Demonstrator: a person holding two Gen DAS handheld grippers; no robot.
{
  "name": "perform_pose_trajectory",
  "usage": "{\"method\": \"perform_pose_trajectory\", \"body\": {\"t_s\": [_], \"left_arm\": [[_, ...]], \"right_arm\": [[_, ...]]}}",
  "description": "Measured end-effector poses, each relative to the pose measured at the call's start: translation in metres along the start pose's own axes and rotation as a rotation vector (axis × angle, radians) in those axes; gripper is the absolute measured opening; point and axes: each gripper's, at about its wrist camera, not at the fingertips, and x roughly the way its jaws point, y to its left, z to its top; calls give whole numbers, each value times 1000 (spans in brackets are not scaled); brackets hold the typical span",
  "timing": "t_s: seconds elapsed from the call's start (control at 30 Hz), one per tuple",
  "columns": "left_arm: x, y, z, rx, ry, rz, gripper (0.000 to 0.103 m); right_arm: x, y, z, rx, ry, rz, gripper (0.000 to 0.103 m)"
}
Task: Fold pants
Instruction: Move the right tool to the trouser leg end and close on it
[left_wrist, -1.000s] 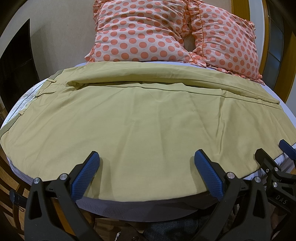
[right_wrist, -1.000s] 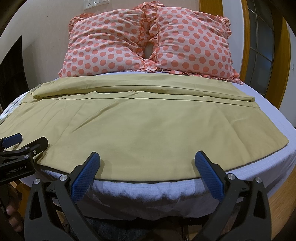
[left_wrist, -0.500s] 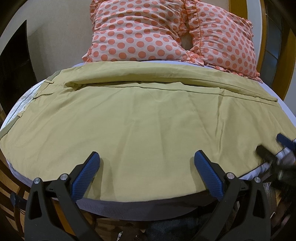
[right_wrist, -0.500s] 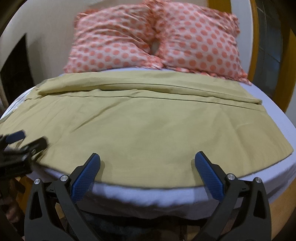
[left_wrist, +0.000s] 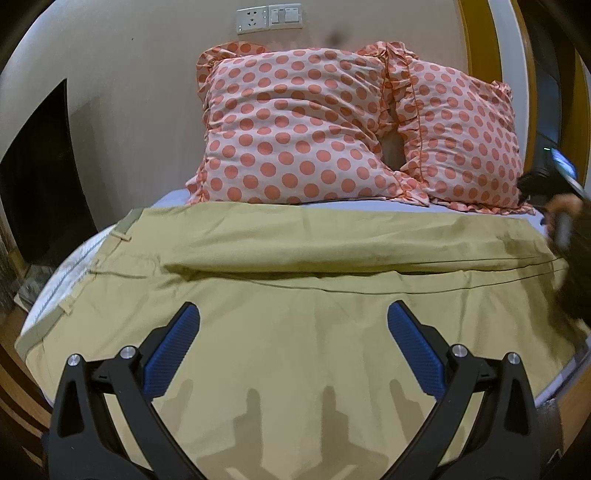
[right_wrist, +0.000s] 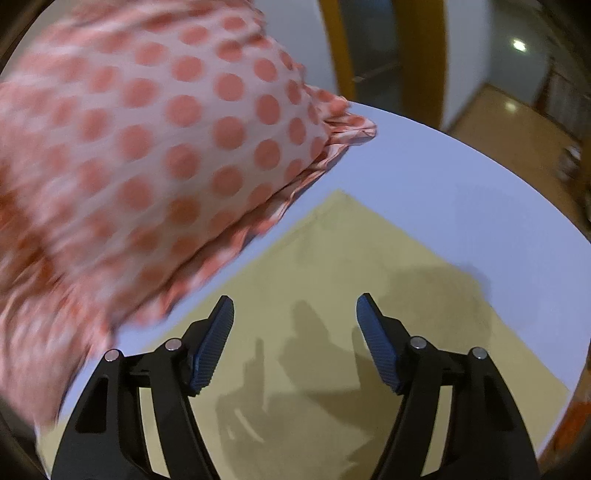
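Khaki pants (left_wrist: 295, 332) lie spread flat across the bed, waistband with belt loops at the left, one leg folded along the far side. My left gripper (left_wrist: 293, 347) is open and empty, low over the near part of the pants. My right gripper (right_wrist: 295, 339) is open and empty, above the far right corner of the pants (right_wrist: 351, 277), close to the pillow. In the left wrist view the right gripper shows blurred at the right edge (left_wrist: 565, 206).
Two pink pillows with orange dots (left_wrist: 314, 129) lean against the wall at the head of the bed; one fills the left of the right wrist view (right_wrist: 129, 147). A white-lilac sheet (right_wrist: 443, 184) covers the bed. The wooden bed edge and floor lie to the right.
The right gripper has swung from the near edge of the bed to the far right corner of the pants by the pillow. The left gripper has moved forward over the pants.
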Motion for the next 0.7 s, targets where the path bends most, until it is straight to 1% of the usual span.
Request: {"method": "perform_pose_trajectory", "body": {"t_s": [0.07,0.1,0.13,0.17,0.23,0.27,0.3,0.33,0.37,0.4,0.43,0.47,0.57,0.6,0.67,0.7], "left_arm": [[4,3,2,13,-6,15,101],[6,5,3,15,-9,22,101],[10,7,4,14,-10,31,101],[13,10,4,11,-6,35,101],[19,15,3,0,8,34,101],[23,17,2,-4,16,33,101],[26,18,2,-6,22,31,101],[28,19,1,-7,26,30,101],[30,19,1,-9,30,27,101],[31,19,0,-11,34,22,101],[32,20,0,-15,37,13,101],[33,20,-1,-18,39,8,101],[30,24,-2,-35,40,-14,101],[29,26,-2,-42,42,-20,101],[24,35,-4,-82,45,-50,101],[22,39,-4,-103,44,-63,101]], "right_arm": [[31,22,17,18,2,-92,71],[39,27,20,17,-2,-123,71],[52,35,26,8,-3,-175,71],[64,38,29,0,1,-235,71],[81,37,29,1,25,-299,69],[87,33,27,19,19,-285,63],[90,28,24,40,-9,-252,63],[91,25,23,31,-33,-237,53],[91,23,21,17,-55,-217,32],[93,18,20,15,-77,-185,21],[93,8,19,30,-87,-161,13],[97,-1,21,61,-94,-118,6],[101,-27,20,146,-91,5,2],[103,-40,19,190,-88,70,2],[98,-60,16,241,-113,183,2],[92,-68,14,248,-128,226,2]]}}
